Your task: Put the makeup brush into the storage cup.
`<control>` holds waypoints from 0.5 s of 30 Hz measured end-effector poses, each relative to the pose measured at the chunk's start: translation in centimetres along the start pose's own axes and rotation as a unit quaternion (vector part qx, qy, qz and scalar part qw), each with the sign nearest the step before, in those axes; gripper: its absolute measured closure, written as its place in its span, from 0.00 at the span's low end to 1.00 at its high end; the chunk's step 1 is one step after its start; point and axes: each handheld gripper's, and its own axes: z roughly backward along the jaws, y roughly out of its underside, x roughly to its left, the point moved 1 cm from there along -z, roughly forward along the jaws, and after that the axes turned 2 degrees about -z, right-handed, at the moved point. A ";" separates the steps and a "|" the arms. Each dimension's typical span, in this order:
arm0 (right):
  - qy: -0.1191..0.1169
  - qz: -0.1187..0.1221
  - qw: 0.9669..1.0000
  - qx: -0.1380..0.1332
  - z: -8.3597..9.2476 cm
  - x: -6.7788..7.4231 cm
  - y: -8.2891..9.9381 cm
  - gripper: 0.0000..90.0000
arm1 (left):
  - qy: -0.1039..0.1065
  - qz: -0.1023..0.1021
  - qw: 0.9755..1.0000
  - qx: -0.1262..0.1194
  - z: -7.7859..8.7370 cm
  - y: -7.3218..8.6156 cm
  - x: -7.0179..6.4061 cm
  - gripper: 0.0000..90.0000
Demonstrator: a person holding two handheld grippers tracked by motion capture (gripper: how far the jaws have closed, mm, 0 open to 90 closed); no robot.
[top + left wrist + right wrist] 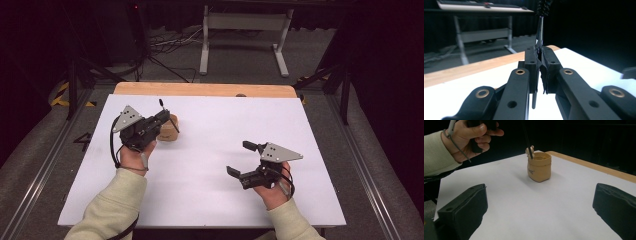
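White sheeting covers the wooden table (210, 165); nearest, the right gripper (244, 159) rests with jaws spread wide and empty. Farther off, the left gripper (168, 119) pinches a thin black bristle-tipped brush (539, 37), its lower end hanging at the mouth of the small tan sack-shaped pot (539, 166). Judging by that, the brush is being put into the pot, so the next move calls for lowering it and releasing.

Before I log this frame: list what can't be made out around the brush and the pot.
- Brush head: cut off by the top edge, left gripper view.
- Pot lettering: too small, right gripper view.
- Pot's near side: hidden behind the left claw, high view.
- Brush tip against the pot: touching or apart, unclear.
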 end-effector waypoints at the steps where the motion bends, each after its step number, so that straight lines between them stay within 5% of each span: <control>1: 0.001 0.000 1.000 -0.001 0.0 0.0 0.0 0.00 | -0.004 0.000 1.000 0.000 -0.1 0.0 0.0 0.94; 15: -0.001 0.001 1.000 0.000 -0.2 0.1 0.1 0.00 | -0.060 0.001 0.998 -0.008 -0.1 0.2 1.1 0.94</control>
